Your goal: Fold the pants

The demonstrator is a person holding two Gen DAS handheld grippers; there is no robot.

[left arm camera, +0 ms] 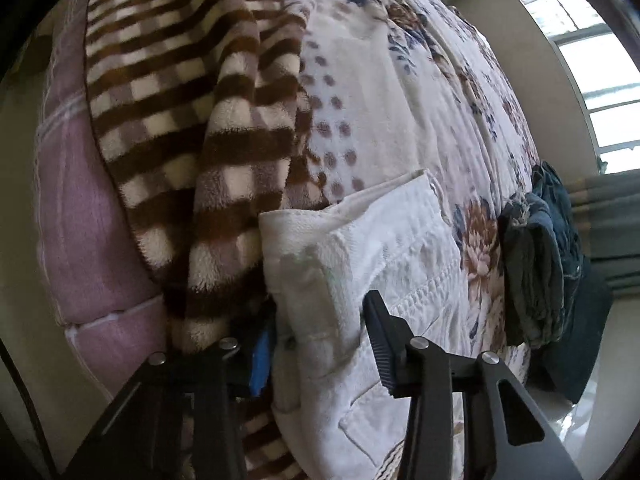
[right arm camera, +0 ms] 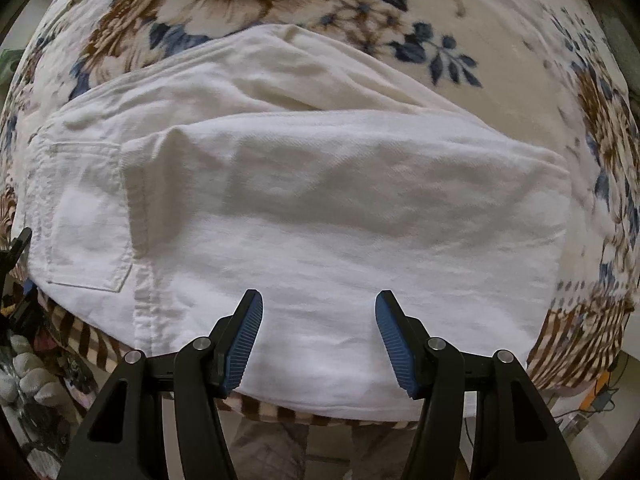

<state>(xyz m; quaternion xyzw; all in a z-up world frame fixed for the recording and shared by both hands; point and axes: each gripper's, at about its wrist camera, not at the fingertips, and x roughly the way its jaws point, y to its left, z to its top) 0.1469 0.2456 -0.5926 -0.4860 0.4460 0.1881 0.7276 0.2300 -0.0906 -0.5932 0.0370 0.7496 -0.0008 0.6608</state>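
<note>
While the white pants (right arm camera: 304,208) are lying folded on the floral bed (right arm camera: 500,20), I am seeing my right tool (right arm camera: 319,336) hovering apart above them; my left tool (left arm camera: 320,344) is clamping their waistband beside a checked blanket (left arm camera: 192,120) and dark clothes (left arm camera: 540,264).
</note>
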